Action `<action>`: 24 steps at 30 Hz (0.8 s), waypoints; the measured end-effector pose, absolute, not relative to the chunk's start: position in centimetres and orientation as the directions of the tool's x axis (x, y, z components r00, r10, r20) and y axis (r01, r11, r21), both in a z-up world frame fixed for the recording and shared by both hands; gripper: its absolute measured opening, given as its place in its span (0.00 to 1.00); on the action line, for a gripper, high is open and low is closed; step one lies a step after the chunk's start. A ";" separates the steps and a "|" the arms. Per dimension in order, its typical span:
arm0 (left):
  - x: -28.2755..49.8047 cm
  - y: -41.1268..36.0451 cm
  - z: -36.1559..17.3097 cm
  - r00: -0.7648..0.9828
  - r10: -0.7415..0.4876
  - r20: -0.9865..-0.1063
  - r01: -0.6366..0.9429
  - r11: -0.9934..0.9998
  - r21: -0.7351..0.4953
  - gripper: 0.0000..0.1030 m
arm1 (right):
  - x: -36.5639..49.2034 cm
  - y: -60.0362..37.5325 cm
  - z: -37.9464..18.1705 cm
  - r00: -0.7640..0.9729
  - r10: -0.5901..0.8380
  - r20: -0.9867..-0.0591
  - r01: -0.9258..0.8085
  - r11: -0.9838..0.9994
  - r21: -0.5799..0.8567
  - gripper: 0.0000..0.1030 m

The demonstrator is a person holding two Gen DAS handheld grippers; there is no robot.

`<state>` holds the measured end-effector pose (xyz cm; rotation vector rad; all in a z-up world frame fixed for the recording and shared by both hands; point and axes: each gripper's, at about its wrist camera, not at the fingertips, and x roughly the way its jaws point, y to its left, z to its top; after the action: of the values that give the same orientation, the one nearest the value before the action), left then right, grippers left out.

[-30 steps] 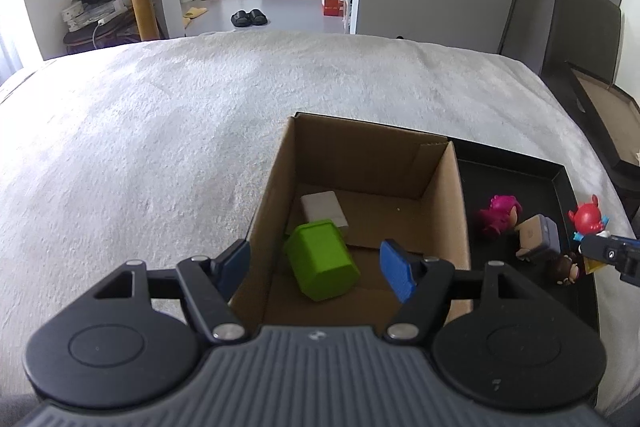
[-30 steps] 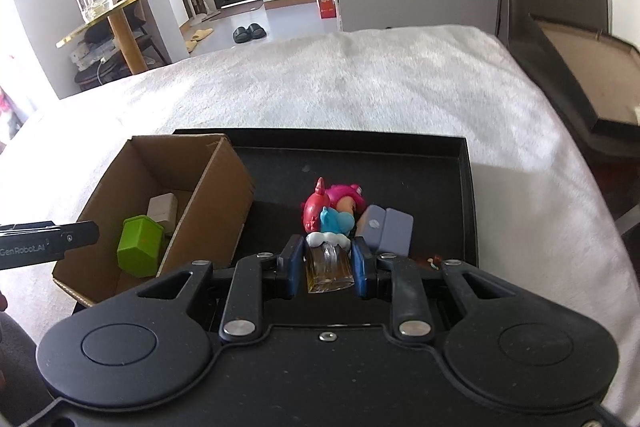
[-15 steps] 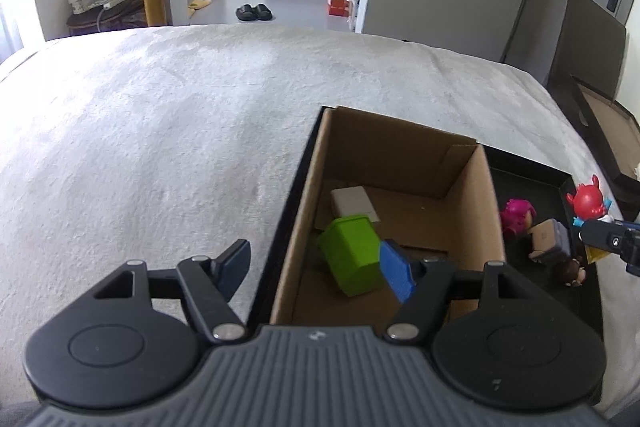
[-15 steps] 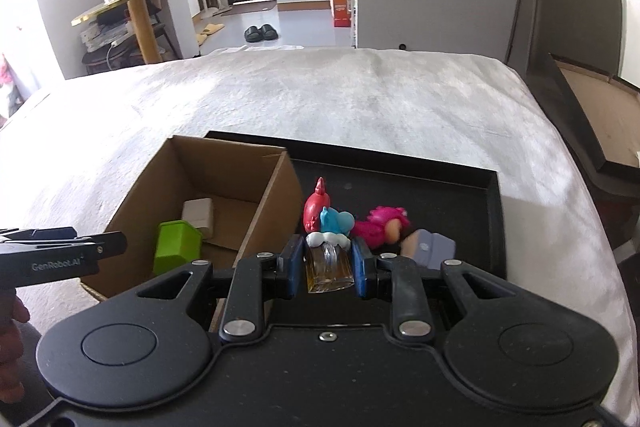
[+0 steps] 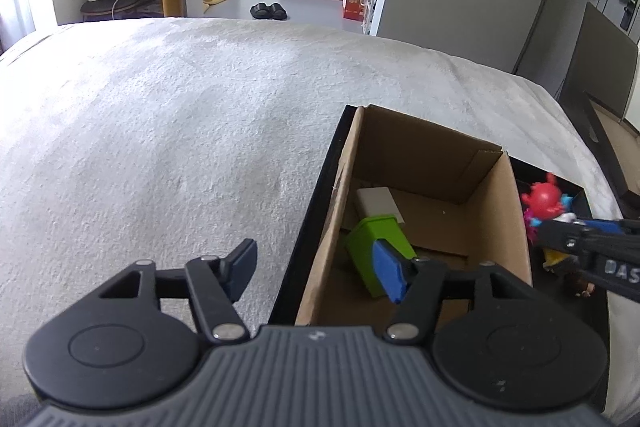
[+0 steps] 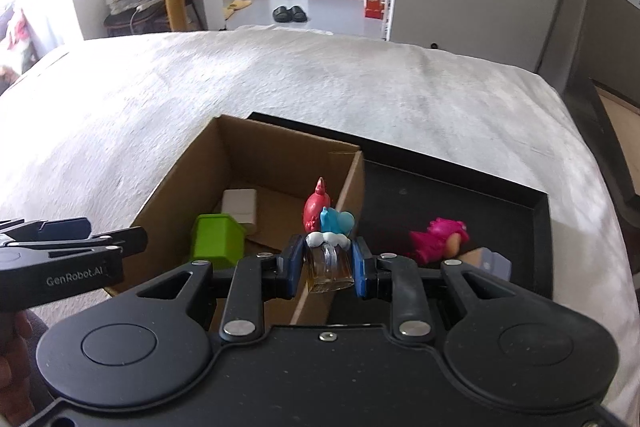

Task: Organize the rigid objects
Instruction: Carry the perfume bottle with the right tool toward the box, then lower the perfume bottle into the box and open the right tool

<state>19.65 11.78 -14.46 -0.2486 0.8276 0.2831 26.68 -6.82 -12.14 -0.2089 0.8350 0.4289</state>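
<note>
Cardboard box [image 6: 256, 163] holds green plastic block [image 6: 218, 241] on fuzzy blanket [image 6: 360, 79].

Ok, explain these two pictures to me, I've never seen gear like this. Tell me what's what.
No robot: a person holds a two-finger clamp in each hand, each with a forward-looking camera. The left clamp's view shows the left gripper open and empty, its jaws just having narrowed, straddling the near left wall of the cardboard box. The box sits on a black tray on a white blanket and holds a green block and a white block. The right gripper is shut on a small glass bottle topped with a red-and-blue figure. A pink toy lies on the tray.
</note>
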 end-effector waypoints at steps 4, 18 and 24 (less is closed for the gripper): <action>19.8 12.3 -14.9 0.642 0.118 -0.757 -0.341 0.929 -0.145 0.38 | 26.7 -5.1 -12.4 0.578 0.288 -0.763 -0.482 0.876 -0.034 0.25; 20.1 13.0 -16.2 0.643 0.062 -0.764 -0.337 0.918 -0.209 0.13 | 28.6 -1.1 -12.8 0.571 0.264 -0.777 -0.550 0.826 -0.123 0.25; 19.9 13.1 -16.3 0.645 0.051 -0.763 -0.329 0.919 -0.217 0.13 | 29.0 -0.4 -12.7 0.599 0.262 -0.757 -0.555 0.817 -0.157 0.24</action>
<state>19.94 13.08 -16.28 -0.3539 0.8467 0.2216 29.00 -0.36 -12.67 -0.4015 0.7979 0.4886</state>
